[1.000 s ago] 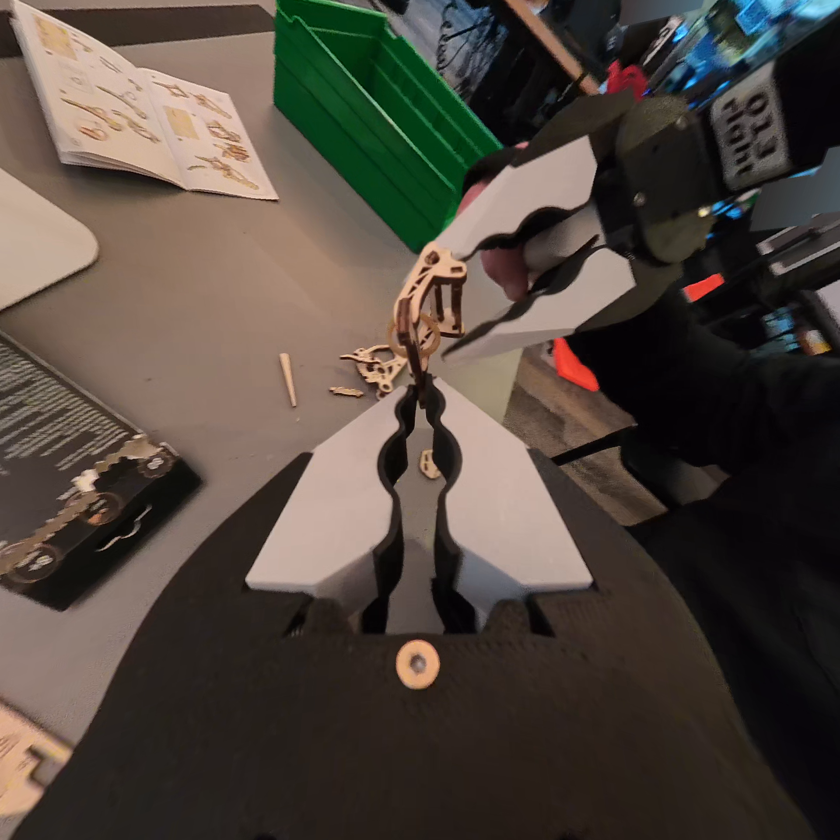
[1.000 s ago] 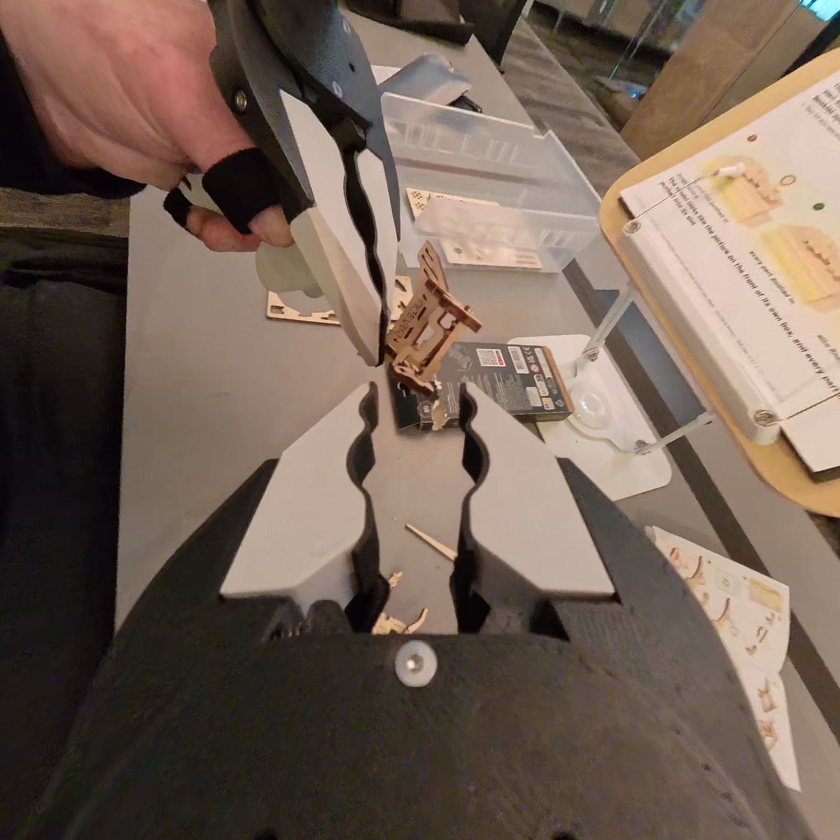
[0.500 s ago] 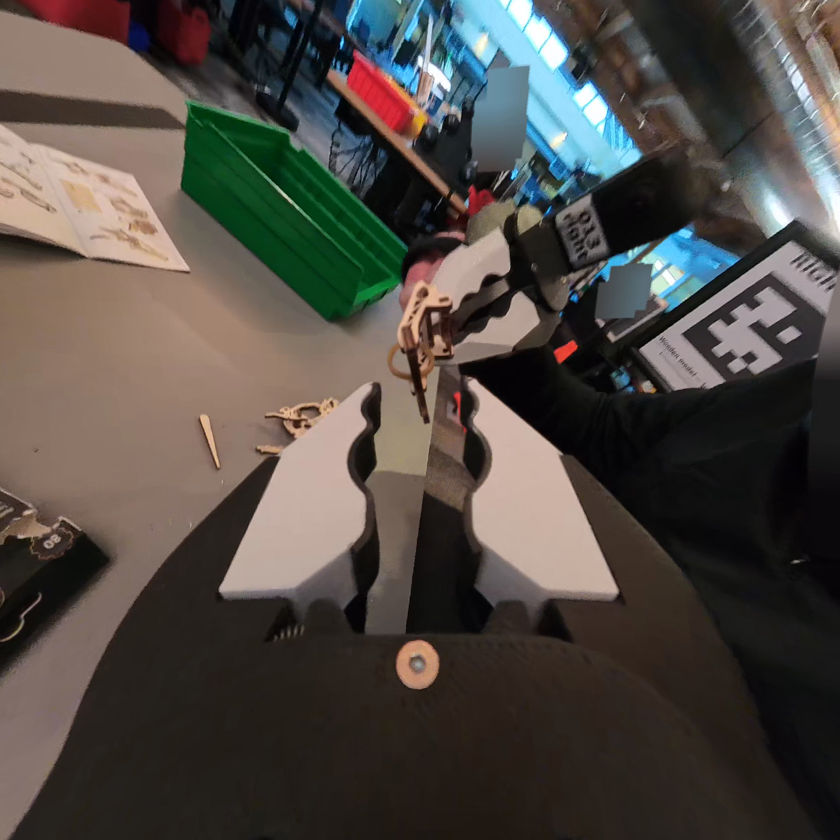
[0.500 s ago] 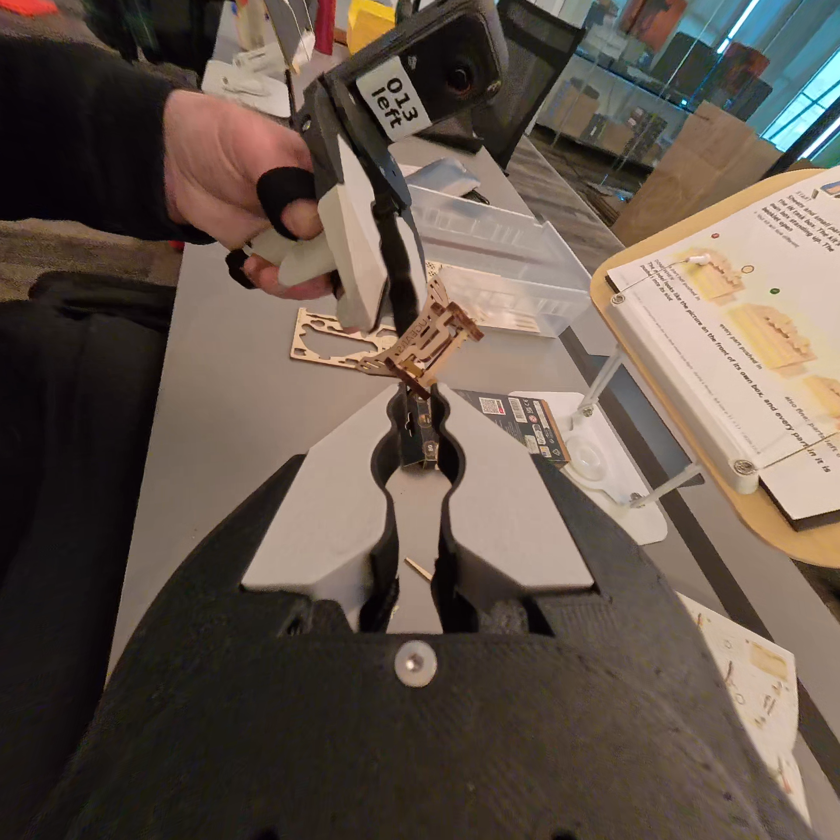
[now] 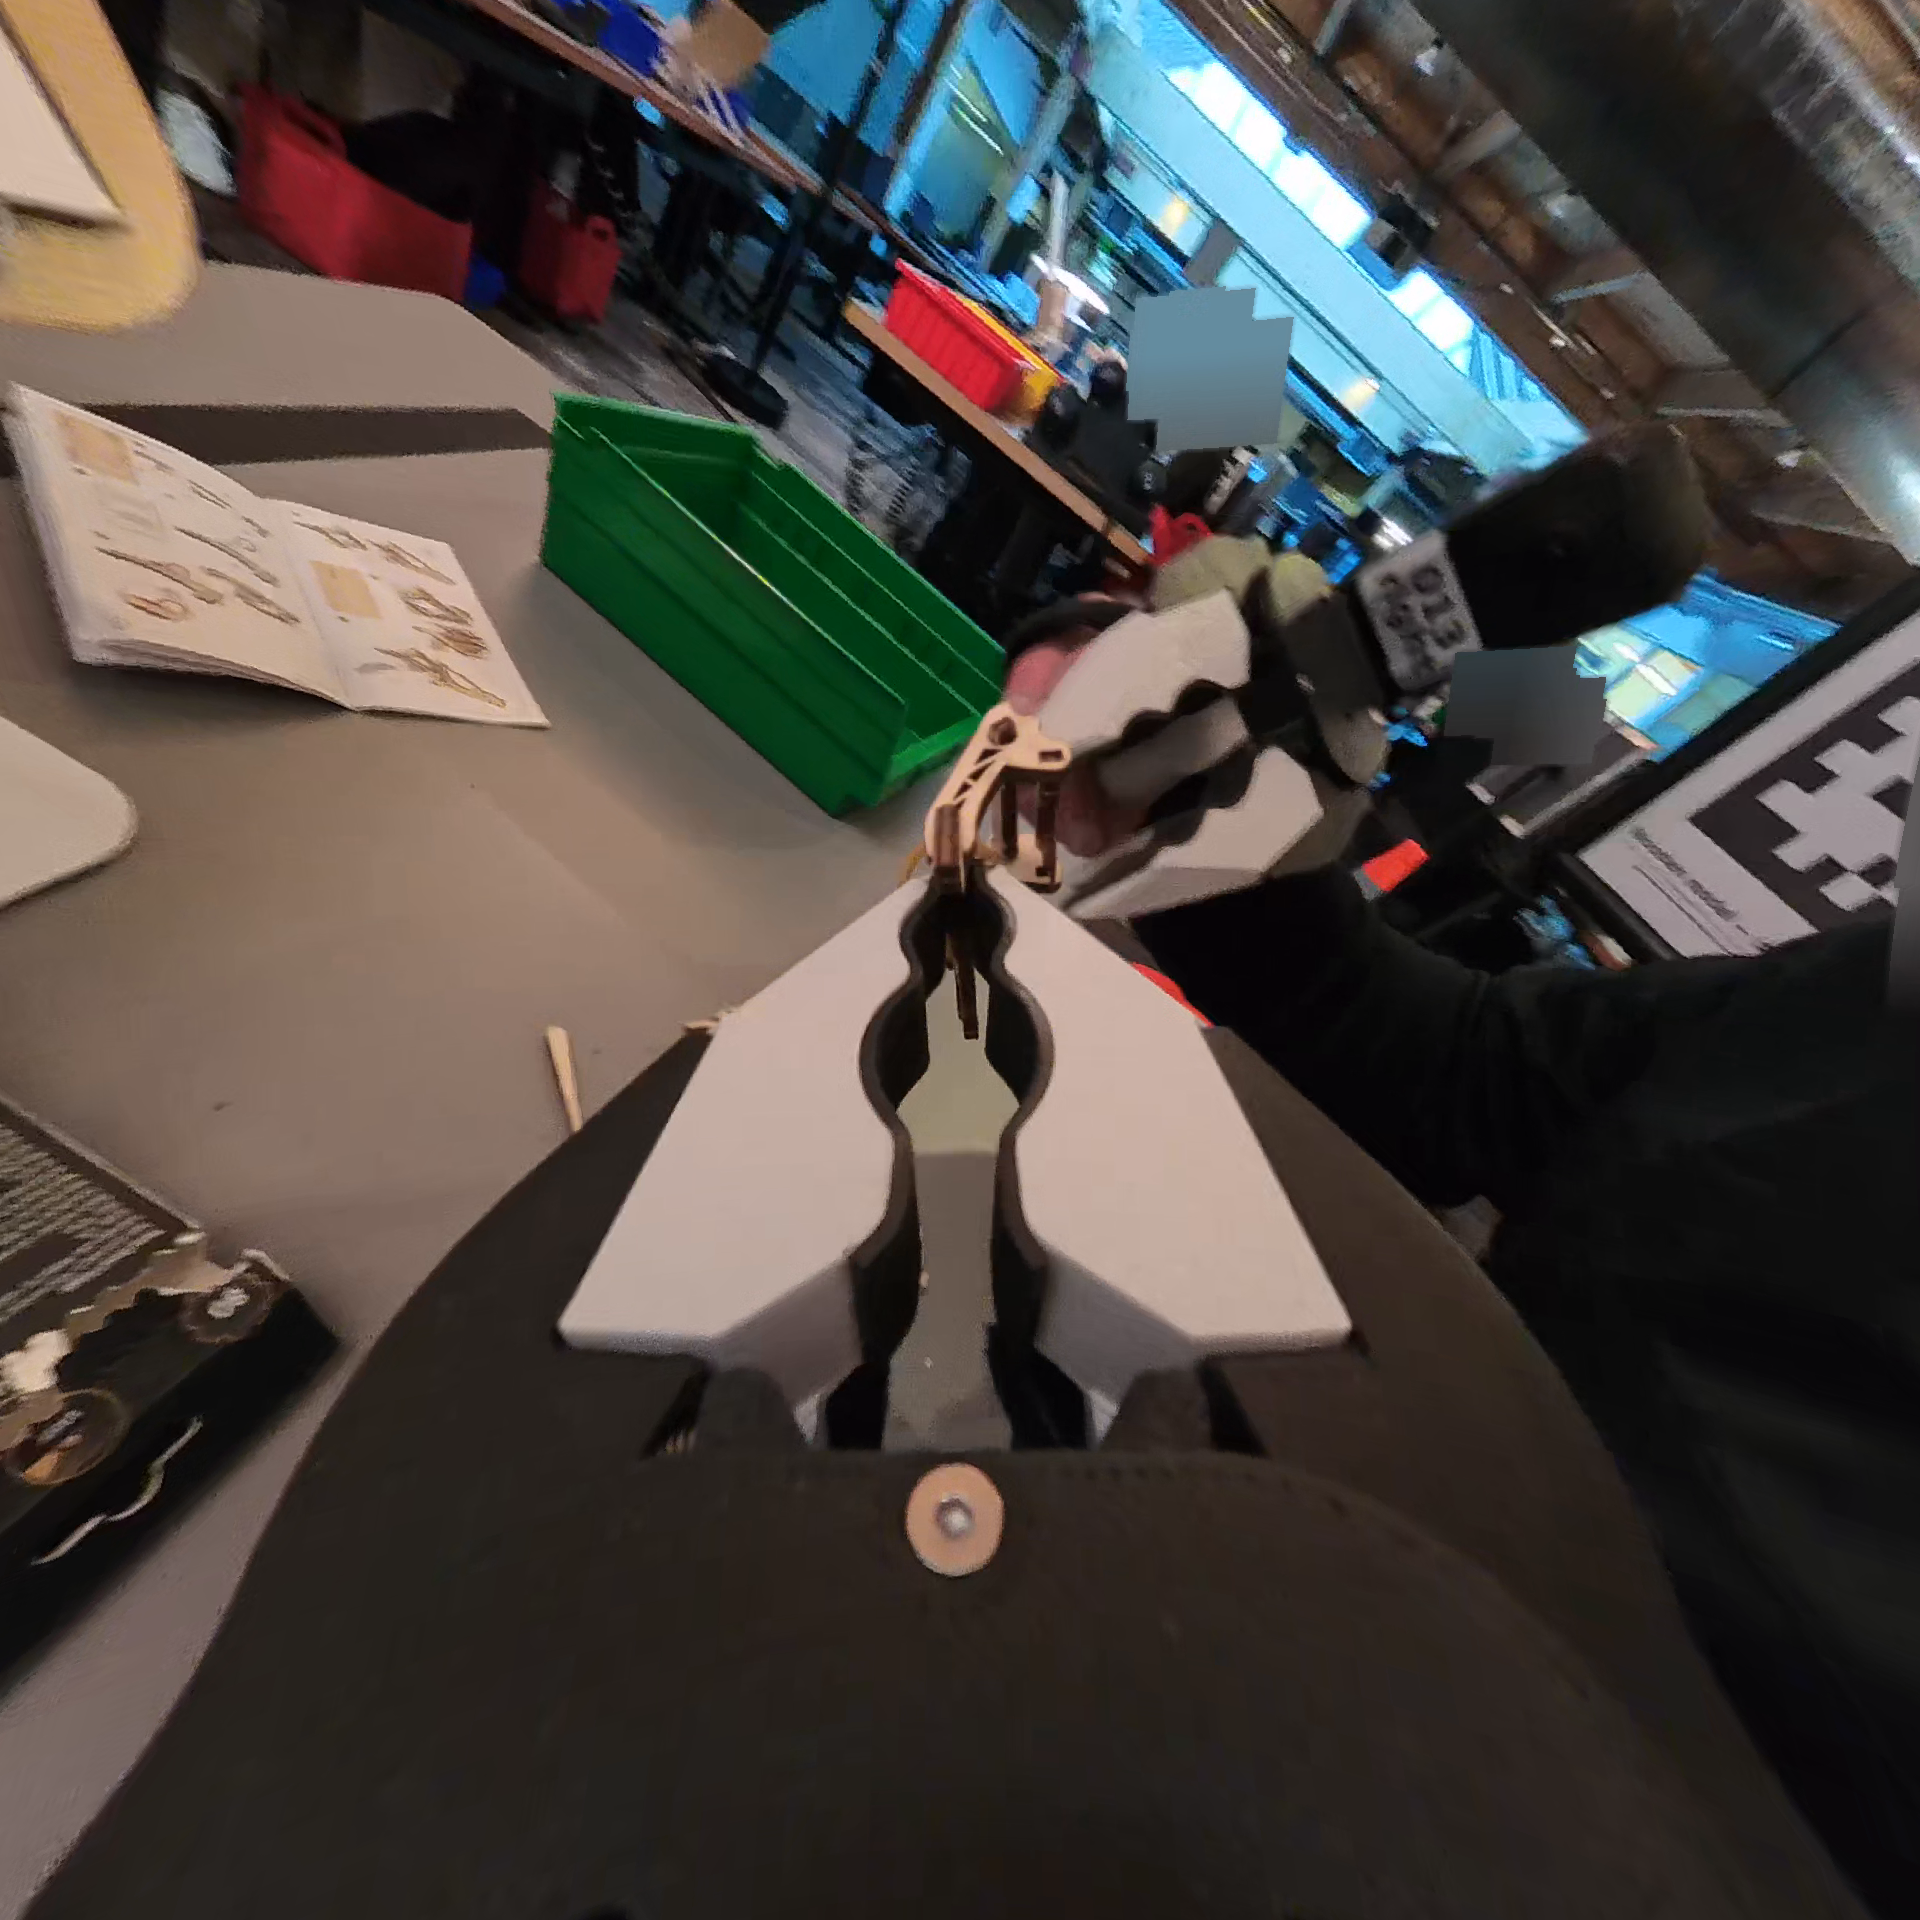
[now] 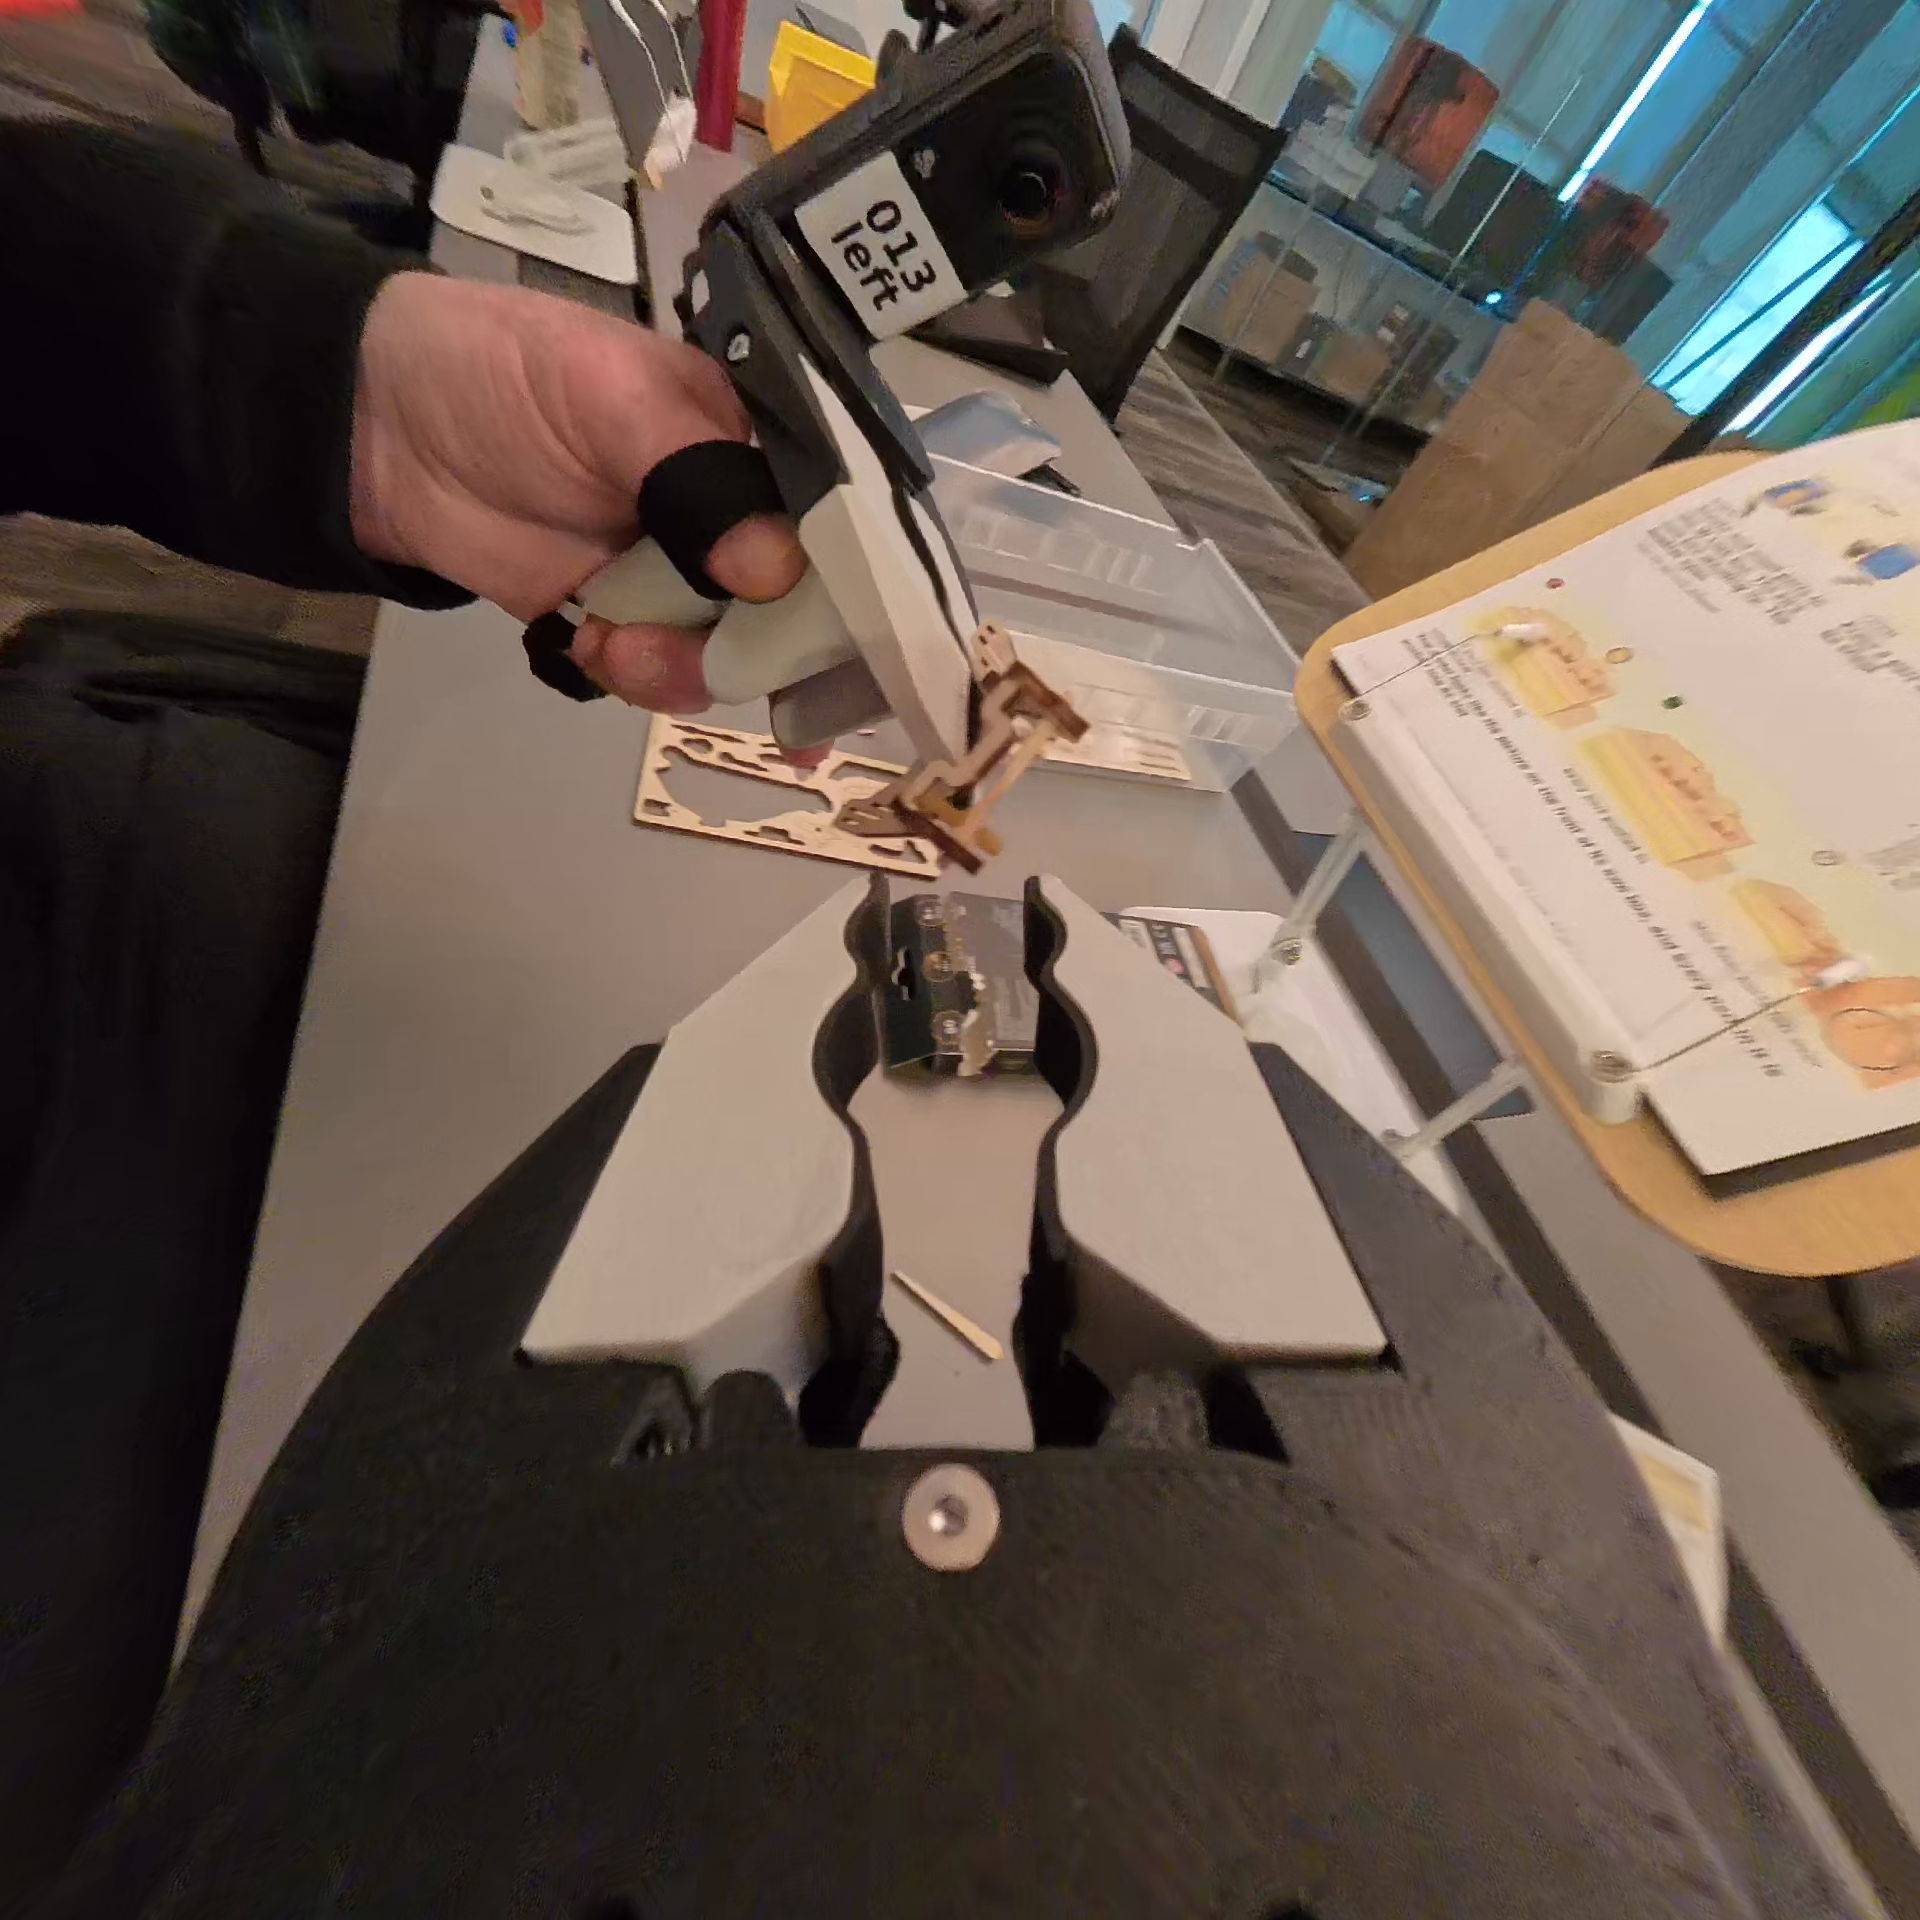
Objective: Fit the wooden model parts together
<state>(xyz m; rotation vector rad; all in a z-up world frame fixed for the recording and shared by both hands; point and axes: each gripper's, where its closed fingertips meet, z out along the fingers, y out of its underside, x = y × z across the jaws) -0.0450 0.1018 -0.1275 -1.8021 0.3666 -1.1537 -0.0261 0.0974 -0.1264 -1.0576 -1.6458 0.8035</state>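
A small wooden model assembly [image 5: 997, 790] of light laser-cut parts is pinched at its lower end in my left gripper [image 5: 958, 902], which is shut on it and holds it in the air above the grey table [image 5: 416, 935]. In the right wrist view the same assembly [image 6: 966, 779] hangs from the left gripper [image 6: 961, 727], held by a hand. My right gripper [image 6: 951, 894] is open and empty, its tips just below the assembly and apart from it. The right gripper also shows in the left wrist view [image 5: 1081, 810], just behind the assembly.
A green bin [image 5: 748, 613], an open instruction booklet [image 5: 260, 592], a black box [image 5: 104, 1351] and a wooden stick [image 5: 561, 1081] lie on the table. A clear bin [image 6: 1091, 623], a punched wooden sheet [image 6: 769, 800] and a stand with instruction pages [image 6: 1610, 831] lie beyond. Only a small space, under 4 cm, lies between the two pairs of fingers.
Half a second ago my right gripper was shut on the assembly and my left was open. Now my left is shut on it and my right has opened and let go.
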